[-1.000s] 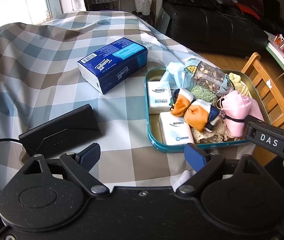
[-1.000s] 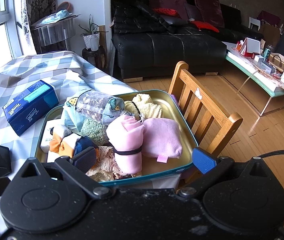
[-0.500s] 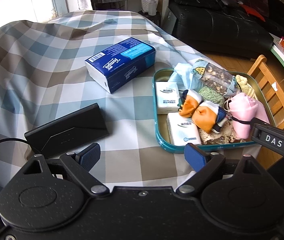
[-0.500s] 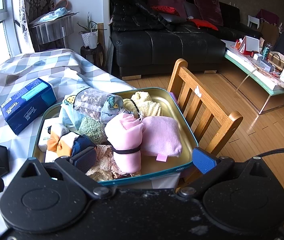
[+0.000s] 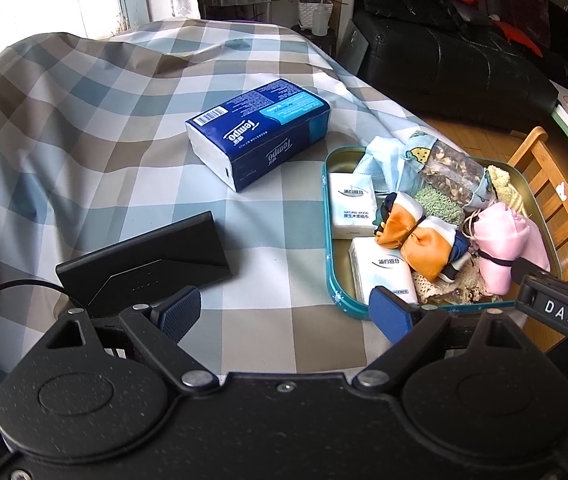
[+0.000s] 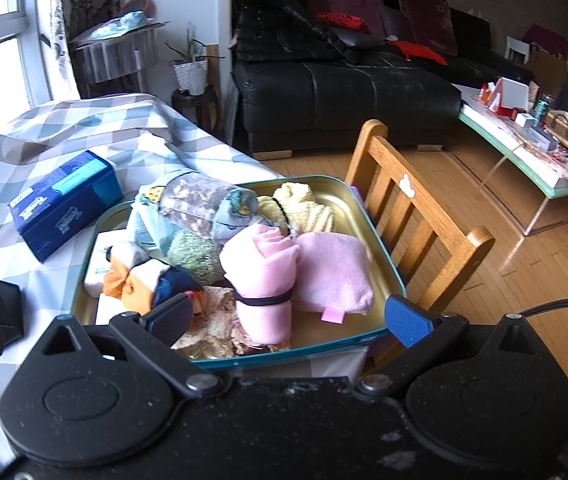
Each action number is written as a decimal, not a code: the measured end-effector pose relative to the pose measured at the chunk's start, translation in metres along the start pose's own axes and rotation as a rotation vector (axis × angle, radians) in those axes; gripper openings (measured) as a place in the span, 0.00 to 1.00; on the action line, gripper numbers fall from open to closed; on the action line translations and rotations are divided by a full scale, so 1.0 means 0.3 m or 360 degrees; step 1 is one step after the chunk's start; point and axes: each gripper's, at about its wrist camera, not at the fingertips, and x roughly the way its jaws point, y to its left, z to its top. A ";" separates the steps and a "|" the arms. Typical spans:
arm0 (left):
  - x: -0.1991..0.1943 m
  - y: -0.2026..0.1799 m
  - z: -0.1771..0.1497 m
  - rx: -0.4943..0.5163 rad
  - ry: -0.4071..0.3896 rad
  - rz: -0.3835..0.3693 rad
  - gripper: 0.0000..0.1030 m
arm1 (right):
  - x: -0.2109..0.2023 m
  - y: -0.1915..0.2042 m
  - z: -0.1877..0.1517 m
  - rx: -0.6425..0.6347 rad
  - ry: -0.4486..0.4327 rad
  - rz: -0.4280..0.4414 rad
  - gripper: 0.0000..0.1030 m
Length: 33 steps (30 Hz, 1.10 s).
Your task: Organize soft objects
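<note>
"Tempo" on the blue tissue pack (image 5: 259, 134); "DAS" on a black label (image 5: 560, 312).

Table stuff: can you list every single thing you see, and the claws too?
Tray: 1, teal rim, gold inside, at the table's edge by the chair.
Tissue box: 1, dark blue, on the cloth left of the tray.
Tissue packs: 2, white, along the tray's left side.
Orange bundle: 1, orange, white and navy, middle of the tray.
Pink roll: 1, tied with a black band, in the tray.
Pink pouch: 1, touching the roll.
Yellow cloth: 1, tray's far corner.
Black case: 1, on the cloth near the left claw.
Chair: 1, wooden, beside the tray.
Left claw: open, empty.
Right claw: open, empty, at the tray's near edge.
</note>
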 end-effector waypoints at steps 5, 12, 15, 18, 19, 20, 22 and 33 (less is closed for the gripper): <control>0.001 0.003 0.002 -0.0002 -0.0032 -0.0027 0.85 | -0.015 0.015 -0.004 -0.0042 -0.0023 0.0050 1.00; 0.014 -0.001 0.002 0.0012 -0.0052 -0.0023 0.85 | -0.016 0.024 -0.005 -0.0060 -0.0019 0.0064 1.00; 0.021 -0.007 -0.001 0.0024 -0.0045 -0.0016 0.85 | -0.017 0.023 -0.005 -0.0050 -0.0016 0.0069 1.00; 0.025 -0.013 -0.004 0.0036 -0.0042 -0.0011 0.85 | -0.016 0.021 -0.005 -0.0049 -0.0013 0.0071 1.00; 0.024 -0.014 -0.005 0.0038 -0.0041 -0.0011 0.85 | -0.016 0.022 -0.006 -0.0050 -0.0012 0.0069 1.00; 0.025 -0.016 -0.005 0.0040 -0.0041 -0.0010 0.85 | -0.016 0.022 -0.006 -0.0052 -0.0011 0.0069 1.00; 0.025 -0.018 -0.006 0.0046 -0.0043 -0.0008 0.85 | -0.016 0.024 -0.005 -0.0054 -0.0011 0.0070 1.00; 0.025 -0.020 -0.005 0.0047 -0.0043 -0.0011 0.86 | -0.014 0.027 -0.006 -0.0055 -0.0007 0.0068 1.00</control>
